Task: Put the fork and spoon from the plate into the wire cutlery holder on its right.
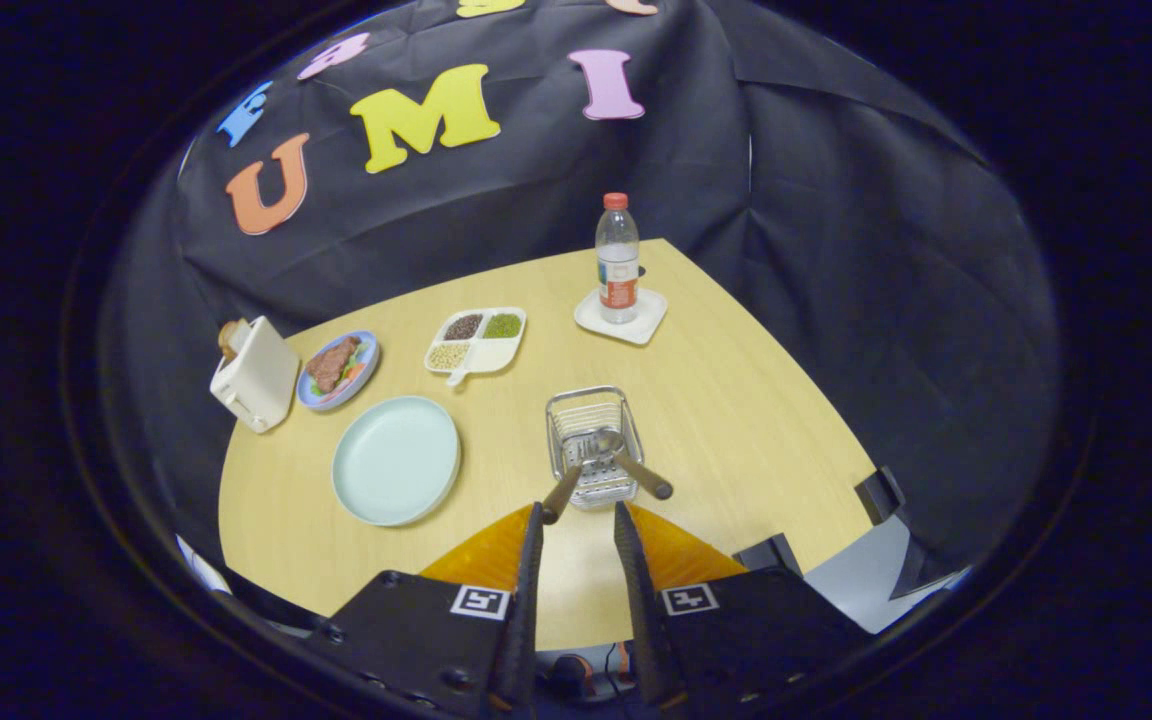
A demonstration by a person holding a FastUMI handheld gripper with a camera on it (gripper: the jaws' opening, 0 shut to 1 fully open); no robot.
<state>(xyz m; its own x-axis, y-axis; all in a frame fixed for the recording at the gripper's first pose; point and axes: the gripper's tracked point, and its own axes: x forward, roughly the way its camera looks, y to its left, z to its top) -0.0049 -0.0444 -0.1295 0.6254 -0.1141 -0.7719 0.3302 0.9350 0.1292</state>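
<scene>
- Gripper view: hand-held gripper [578, 515] hangs above near edge of counter [736, 400], fingers parted w/ a gap, nothing between them; holds nothing.
- Wire cutlery holder [593, 445] just ahead of fingertips, right of plate [396, 460].
- Plate looks bare, pale green, no utensil on it.
- Both utensils appear already in holder: one handle [561, 494] leans out toward left fingertip, other handle [646, 477] leans out to the right. Spoon bowl [607, 440] seems visible inside basket; fork head hard to make out among wires.
- Left handle end sits v. close to left fingertip; contact or not, can't tell.
- Judged stage: placing looks done, or last release just made. Step in hand = clear away clean.
- To do it well: keep fingers apart, back straight off toward near side and up, no sideways swing, since either handle could be hooked and tip light wire basket.
- Check handles rest settled vs basket rim before leaving; if one teeters, nudge from above, not from side.
- Elsewhere on counter, well apart, far side: toaster [254, 375], food dish [338, 370], divided tray [476, 340], bottle [617, 258] on coaster [648, 322]. None in retreat path.
</scene>
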